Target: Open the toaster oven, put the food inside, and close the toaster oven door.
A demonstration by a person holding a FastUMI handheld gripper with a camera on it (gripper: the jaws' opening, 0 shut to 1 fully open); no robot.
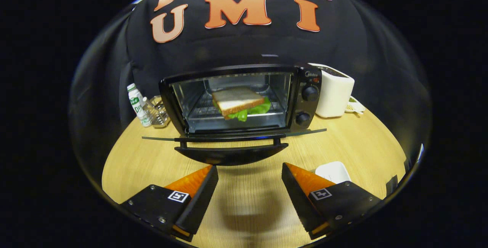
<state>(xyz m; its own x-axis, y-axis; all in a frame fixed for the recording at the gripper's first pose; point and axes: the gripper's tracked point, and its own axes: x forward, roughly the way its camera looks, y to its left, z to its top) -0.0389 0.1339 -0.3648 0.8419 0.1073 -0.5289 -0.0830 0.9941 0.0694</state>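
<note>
A black toaster oven [305, 99] stands on the wooden table beyond my fingers. Its glass door [232, 141] hangs open, lying flat toward me, with the black handle [230, 154] just ahead of the fingertips. Inside, on the wire rack, sits a sandwich [240, 103] of white bread with green lettuce sticking out. My gripper [249, 175] is open, its two orange-and-black fingers spread wide below the door handle, with nothing between them and only bare table under the gap.
A white toaster [335, 91] stands right of the oven, with a small dish [354, 105] beside it. Left of the oven are a white bottle [138, 105] and a small wire rack [158, 112]. A white plate [333, 171] lies by my right finger.
</note>
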